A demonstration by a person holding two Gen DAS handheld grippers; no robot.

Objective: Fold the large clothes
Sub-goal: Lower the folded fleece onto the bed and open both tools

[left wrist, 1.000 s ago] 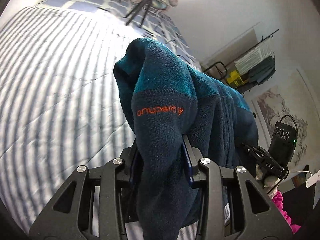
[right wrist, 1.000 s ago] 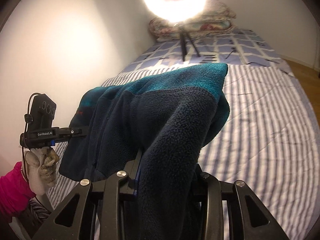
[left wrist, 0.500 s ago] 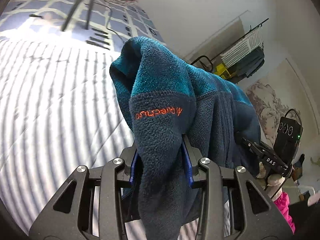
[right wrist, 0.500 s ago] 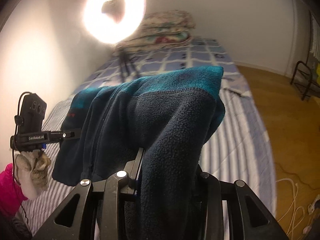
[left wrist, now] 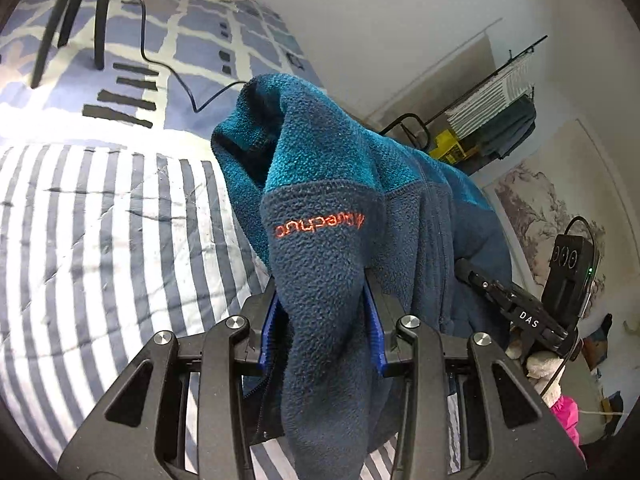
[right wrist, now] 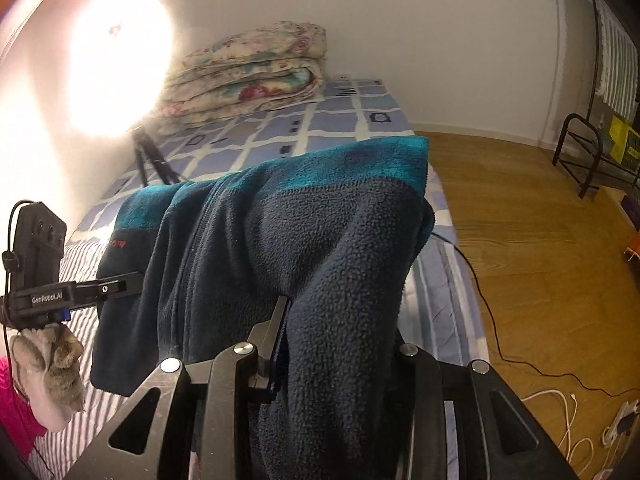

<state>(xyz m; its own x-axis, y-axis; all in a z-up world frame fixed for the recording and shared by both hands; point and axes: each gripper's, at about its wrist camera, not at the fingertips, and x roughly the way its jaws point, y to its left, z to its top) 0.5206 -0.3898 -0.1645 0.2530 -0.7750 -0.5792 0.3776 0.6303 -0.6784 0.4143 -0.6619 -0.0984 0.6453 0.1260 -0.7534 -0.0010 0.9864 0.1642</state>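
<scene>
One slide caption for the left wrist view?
Left claw grips a navy-teal fleece jacket above the striped bed.

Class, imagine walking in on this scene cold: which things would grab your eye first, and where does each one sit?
First, the navy and teal fleece jacket, bunched up and clamped in both the left gripper and the right gripper, fills the middle of both views above the striped bedspread. Next comes the glaring ring light on its tripod near the bed's far end, beside a stack of folded floral quilts.
</scene>
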